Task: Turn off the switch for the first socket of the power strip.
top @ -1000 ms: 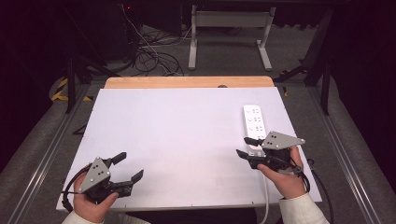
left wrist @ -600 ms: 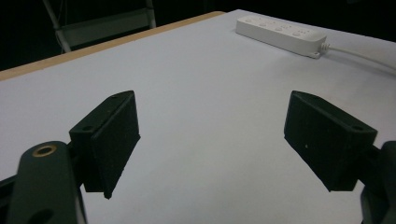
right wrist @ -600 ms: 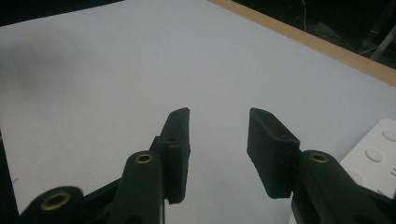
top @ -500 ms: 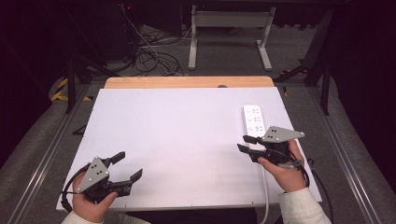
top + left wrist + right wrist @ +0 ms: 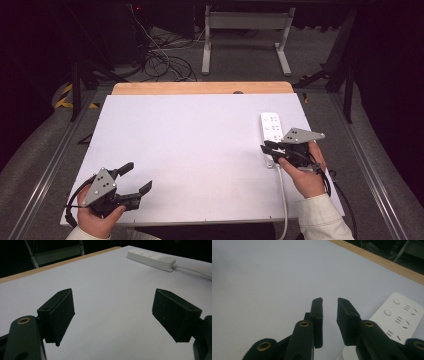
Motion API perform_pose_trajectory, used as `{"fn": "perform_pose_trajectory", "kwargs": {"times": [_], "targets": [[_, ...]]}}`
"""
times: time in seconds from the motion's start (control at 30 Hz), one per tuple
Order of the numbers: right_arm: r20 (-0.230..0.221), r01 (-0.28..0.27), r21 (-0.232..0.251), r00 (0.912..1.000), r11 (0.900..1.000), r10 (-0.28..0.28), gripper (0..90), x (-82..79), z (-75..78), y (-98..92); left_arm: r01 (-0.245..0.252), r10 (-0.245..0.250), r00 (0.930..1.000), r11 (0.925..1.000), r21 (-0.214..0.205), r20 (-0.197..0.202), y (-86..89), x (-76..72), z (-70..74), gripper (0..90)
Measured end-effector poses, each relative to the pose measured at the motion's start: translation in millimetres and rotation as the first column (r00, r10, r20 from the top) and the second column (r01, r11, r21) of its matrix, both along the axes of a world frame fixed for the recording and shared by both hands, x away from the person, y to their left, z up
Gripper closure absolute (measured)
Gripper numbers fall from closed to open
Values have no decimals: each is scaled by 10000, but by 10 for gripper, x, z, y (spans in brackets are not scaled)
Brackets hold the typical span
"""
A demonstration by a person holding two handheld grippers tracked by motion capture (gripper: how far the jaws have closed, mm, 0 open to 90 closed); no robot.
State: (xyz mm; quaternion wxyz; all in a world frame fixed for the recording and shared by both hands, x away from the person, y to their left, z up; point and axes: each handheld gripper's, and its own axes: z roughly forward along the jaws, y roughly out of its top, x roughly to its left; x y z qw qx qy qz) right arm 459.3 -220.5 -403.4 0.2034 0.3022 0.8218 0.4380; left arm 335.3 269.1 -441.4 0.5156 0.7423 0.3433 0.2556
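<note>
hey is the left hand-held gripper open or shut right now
Open. The left hand-held gripper holds its two black jaws far apart, with bare white table between them and nothing gripped.

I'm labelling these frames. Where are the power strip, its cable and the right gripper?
power strip (image 5: 151, 258), left gripper view, middle of its top face.
cable (image 5: 282, 200), high view, stretch running toward the table's near edge.
right gripper (image 5: 329, 305), right gripper view, gap between its fingertips.
</note>
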Motion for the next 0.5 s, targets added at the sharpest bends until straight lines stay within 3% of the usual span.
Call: {"fn": "perform_pose_trajectory", "kwargs": {"times": [0.17, 0.5], "targets": [[23, 255, 99, 9997, 9996, -255, 900, 72, -24, -39, -7, 7, 10000, 10000, 1, 2, 1, 0, -1, 184], [-180, 791, -266, 9967, 9965, -796, 900, 219, -102, -67, 2, -2, 10000, 10000, 65, -3, 2, 5, -5, 184]]}}
